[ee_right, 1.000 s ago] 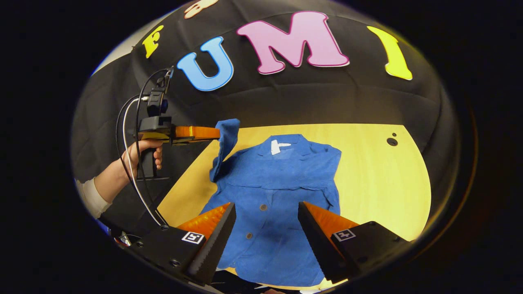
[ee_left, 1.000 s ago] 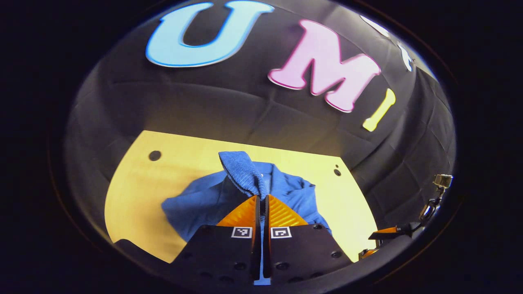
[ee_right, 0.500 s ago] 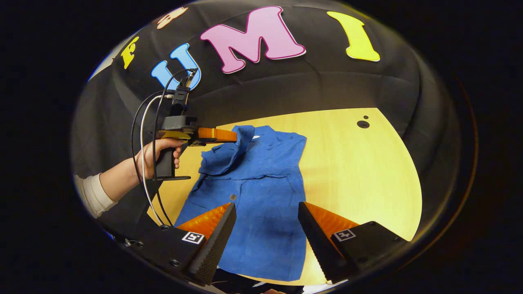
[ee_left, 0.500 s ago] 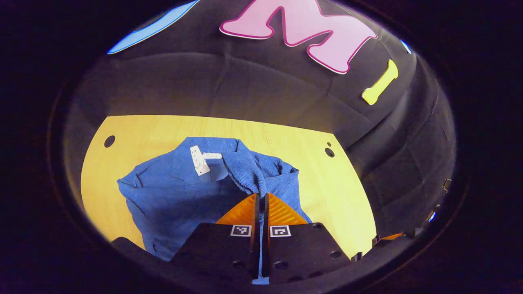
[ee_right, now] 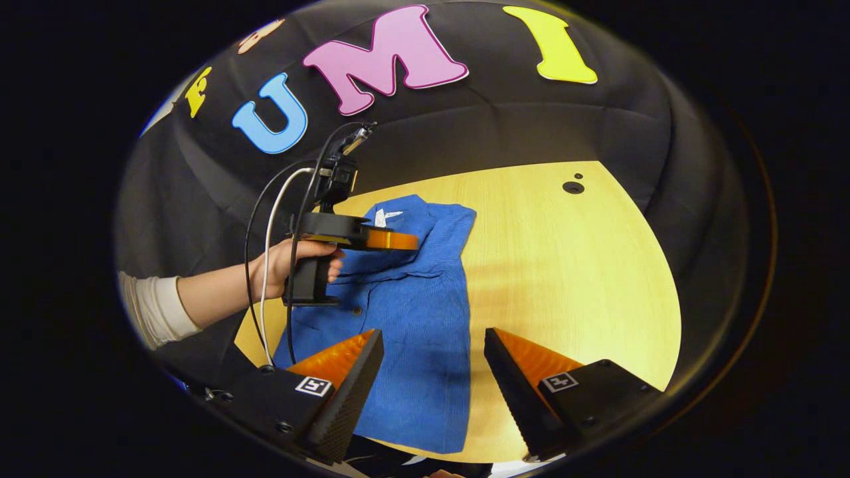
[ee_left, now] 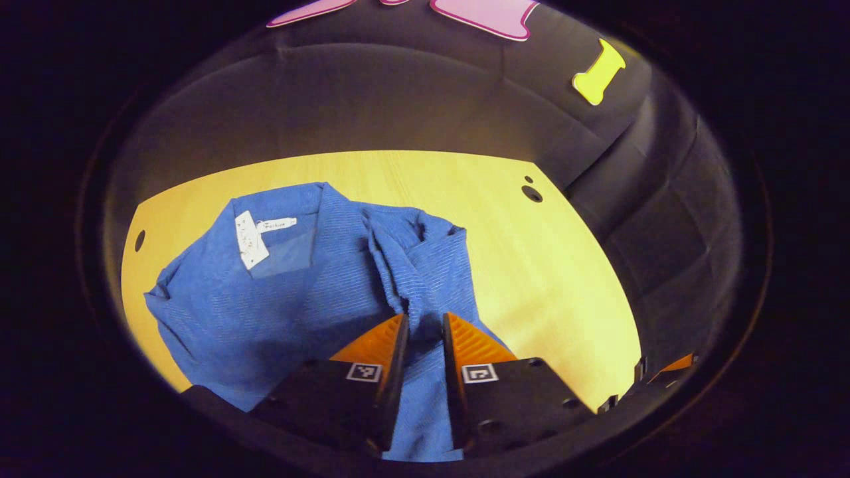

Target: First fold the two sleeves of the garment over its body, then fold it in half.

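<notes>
Yellow tabletop [ee_right: 584,265] carried the blue garment [ee_right: 425,332]; left gripper [ee_left: 422,326], jaws slightly parted, released the sleeve [ee_left: 412,265] over the body toward twelve o'clock, right gripper [ee_right: 433,345] spread wide, waiting.

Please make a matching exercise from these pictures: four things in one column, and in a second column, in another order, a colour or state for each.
Things:
1. left gripper
2. right gripper
3. garment
4. table

Descriptions:
A. light wood
B. fingers spread wide, holding nothing
C. blue, with a white tag at the collar
D. fingers slightly parted, sleeve fabric between them

Pairs: 1-D, 2-B, 3-C, 4-A
</notes>
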Available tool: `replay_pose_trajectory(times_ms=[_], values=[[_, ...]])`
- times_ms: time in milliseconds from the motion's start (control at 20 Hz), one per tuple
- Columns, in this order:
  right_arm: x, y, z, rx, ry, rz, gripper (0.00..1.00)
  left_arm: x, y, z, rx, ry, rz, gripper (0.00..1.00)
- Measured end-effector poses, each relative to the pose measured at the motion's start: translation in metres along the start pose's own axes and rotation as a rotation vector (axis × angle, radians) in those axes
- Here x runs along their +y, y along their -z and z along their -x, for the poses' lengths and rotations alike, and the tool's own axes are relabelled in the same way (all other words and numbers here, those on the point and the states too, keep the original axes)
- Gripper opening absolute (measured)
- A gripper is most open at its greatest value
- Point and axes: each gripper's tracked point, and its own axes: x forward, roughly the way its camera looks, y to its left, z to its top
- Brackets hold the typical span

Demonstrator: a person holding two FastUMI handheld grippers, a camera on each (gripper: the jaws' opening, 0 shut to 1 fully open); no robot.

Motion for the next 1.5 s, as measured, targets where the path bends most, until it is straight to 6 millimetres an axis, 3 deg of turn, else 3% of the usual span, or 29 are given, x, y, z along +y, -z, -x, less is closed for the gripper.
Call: replay_pose_trajectory(times_ms=[150,200,250,300,500,650,750,950,1050,1300,1500], values=[[-0.009,0.008,0.000,0.017,0.001,-0.025,0.98,-0.034,-0.015,0.008,-0.078,0.103,0.031,0.66],[-0.011,0.011,-0.001,0.020,0.002,-0.033,0.98,-0.038,-0.017,0.011,-0.094,0.104,0.028,0.74],[-0.012,0.013,-0.001,0.021,0.004,-0.041,0.98,-0.037,-0.016,0.018,-0.105,0.080,0.020,0.76],[-0.012,0.014,-0.001,0.020,0.003,-0.047,0.98,-0.031,-0.012,0.029,-0.107,0.040,0.012,0.86],[-0.003,0.021,-0.007,0.022,0.022,-0.044,0.98,0.000,0.021,0.093,-0.177,-0.128,0.041,0.82],[0.007,0.031,-0.013,0.007,0.077,-0.024,0.97,0.012,0.088,0.150,-0.183,-0.164,0.131,0.85],[0.012,0.049,-0.020,0.028,0.113,-0.019,0.98,0.045,0.145,0.180,-0.170,-0.284,0.137,0.82],[0.019,0.100,-0.025,0.129,0.144,-0.043,0.98,0.114,0.262,0.223,-0.012,-0.452,0.227,0.85],[0.018,0.120,-0.022,0.171,0.173,-0.012,0.98,0.129,0.306,0.233,0.074,-0.481,0.311,0.85],[0.018,0.165,-0.024,0.280,0.209,0.027,0.99,0.143,0.380,0.232,0.222,-0.500,0.414,0.85],[0.018,0.188,-0.020,0.335,0.234,0.029,0.99,0.152,0.410,0.227,0.297,-0.481,0.431,0.82]])
